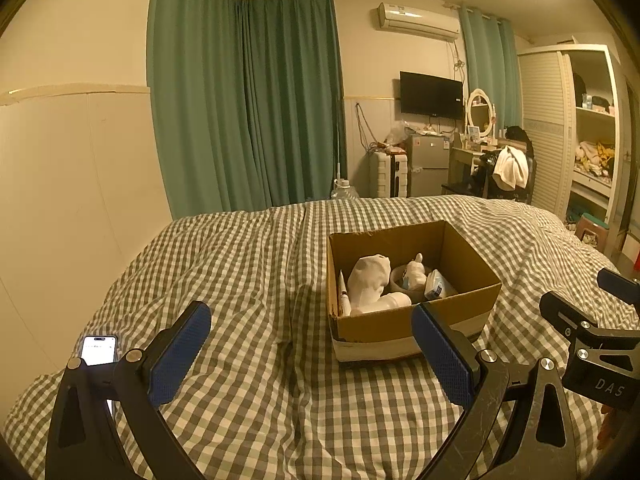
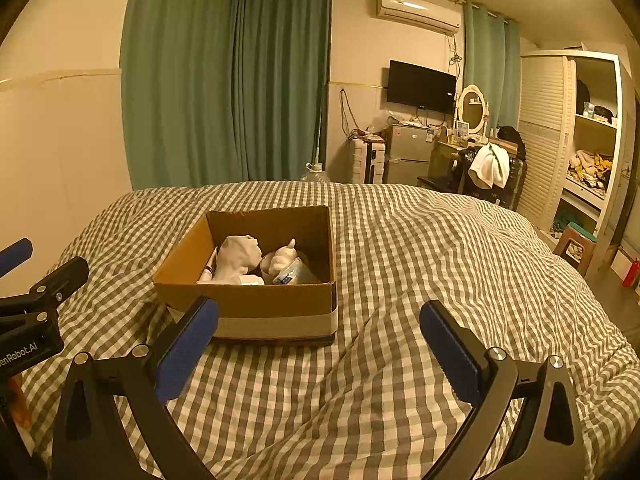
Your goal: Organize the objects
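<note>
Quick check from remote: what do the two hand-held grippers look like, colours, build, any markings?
Both match: the left hand-held gripper and right hand-held gripper have black angular frames with triangular cut-outs, silver round bolts, and blue textured pads on the fingers. White lettering reads "DAS" on the right one's body, "...enRobot.AI" on the left one's. No cables or sleeves show.

1. Bed with grey-and-white checked duvet [image 2: 400, 240].
2. Smartphone [image 1: 99, 350], screen lit, lying on its left edge.
3. Green curtains [image 2: 224, 80] behind the bed.
4. Television [image 2: 421, 86], small fridge [image 2: 408, 154] and open wardrobe [image 2: 588, 136] beyond the bed's far right.
</note>
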### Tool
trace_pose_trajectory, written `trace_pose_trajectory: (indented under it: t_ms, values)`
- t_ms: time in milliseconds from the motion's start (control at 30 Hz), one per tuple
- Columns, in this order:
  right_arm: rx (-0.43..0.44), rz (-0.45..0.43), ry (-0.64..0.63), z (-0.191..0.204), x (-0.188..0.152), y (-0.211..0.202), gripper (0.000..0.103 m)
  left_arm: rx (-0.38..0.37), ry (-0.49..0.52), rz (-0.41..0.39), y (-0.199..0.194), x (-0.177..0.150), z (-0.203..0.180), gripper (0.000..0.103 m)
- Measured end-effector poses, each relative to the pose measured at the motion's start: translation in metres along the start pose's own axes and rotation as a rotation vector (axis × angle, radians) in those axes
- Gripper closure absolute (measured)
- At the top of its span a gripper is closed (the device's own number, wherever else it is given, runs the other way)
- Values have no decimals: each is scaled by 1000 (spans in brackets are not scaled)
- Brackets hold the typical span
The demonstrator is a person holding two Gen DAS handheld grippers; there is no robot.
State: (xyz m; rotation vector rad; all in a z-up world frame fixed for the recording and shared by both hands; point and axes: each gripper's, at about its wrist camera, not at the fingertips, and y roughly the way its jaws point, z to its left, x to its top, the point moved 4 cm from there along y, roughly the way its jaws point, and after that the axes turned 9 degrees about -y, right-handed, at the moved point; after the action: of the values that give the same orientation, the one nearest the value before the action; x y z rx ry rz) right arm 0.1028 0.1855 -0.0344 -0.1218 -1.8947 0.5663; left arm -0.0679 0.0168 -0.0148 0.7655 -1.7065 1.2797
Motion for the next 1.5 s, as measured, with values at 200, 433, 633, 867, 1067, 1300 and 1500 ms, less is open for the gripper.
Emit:
trace_pose_trajectory:
  t_ms: [200,433,633,867,1067,1300,1500]
  values:
    - [0,2,-1,1,0,0,2,-1,-1,6,1,0,1,0]
    - [1,7,1,2,-2,1,2,-2,3,6,1,0,1,0]
    - [0,9,0,2,-3,1,2,-21,20,4,1,-1,-1,0]
    - [3,13,-1,3,-4,2,2,-3,25,4,3,-2,-1,0]
    - [2,19,-7,5,-4,4,2,7,28,5,5,-2,-1,0]
    - [3,22,-9,5,-5,6,2,7,31,7,6,-1,0,0]
    - [4,22,-11,5,-5,6,2,10,30,6,6,-2,0,0]
